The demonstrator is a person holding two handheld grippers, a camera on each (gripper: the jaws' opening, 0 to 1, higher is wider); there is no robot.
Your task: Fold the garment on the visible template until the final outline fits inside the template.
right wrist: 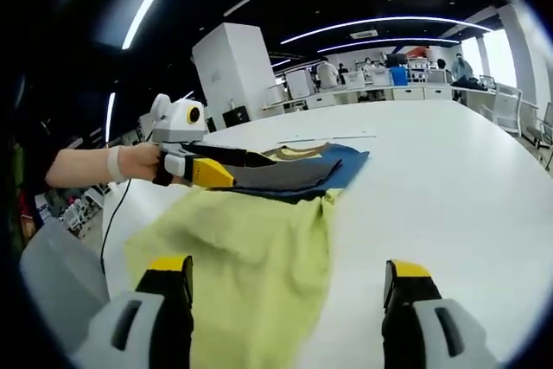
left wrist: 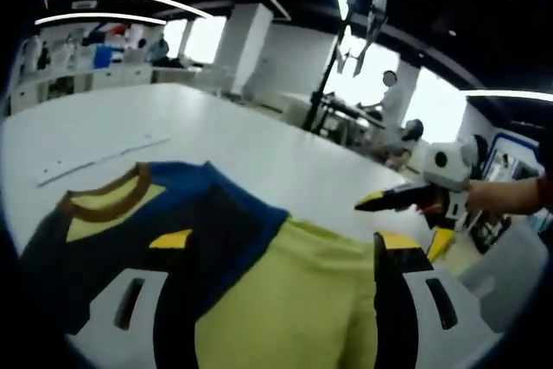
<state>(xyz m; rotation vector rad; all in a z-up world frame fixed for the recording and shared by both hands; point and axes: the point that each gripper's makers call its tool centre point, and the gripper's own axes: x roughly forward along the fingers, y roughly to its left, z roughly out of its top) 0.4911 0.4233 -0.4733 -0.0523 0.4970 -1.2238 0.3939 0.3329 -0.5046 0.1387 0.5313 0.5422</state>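
A garment lies flat on the white table (left wrist: 285, 157). It has a brown collar (left wrist: 108, 200), a navy and blue upper part (left wrist: 216, 213) and a yellow-green lower part (left wrist: 285, 300). My left gripper (left wrist: 285, 244) hovers low over it, open, jaws wide apart with cloth under the gap. In the right gripper view that left gripper (right wrist: 229, 168) is held by a hand over the seam between the dark part (right wrist: 302, 170) and the yellow-green part (right wrist: 251, 248). My right gripper (right wrist: 288, 267) is open at the yellow-green hem; it appears again as the right gripper (left wrist: 406, 205) beside the garment.
A thin pale strip (left wrist: 104, 157) lies on the table beyond the collar, seen too as the strip (right wrist: 328, 137). A dark stand (left wrist: 333, 66) rises behind the table. People sit at desks far back (left wrist: 389, 97). The table edge (right wrist: 112, 213) runs close on the left.
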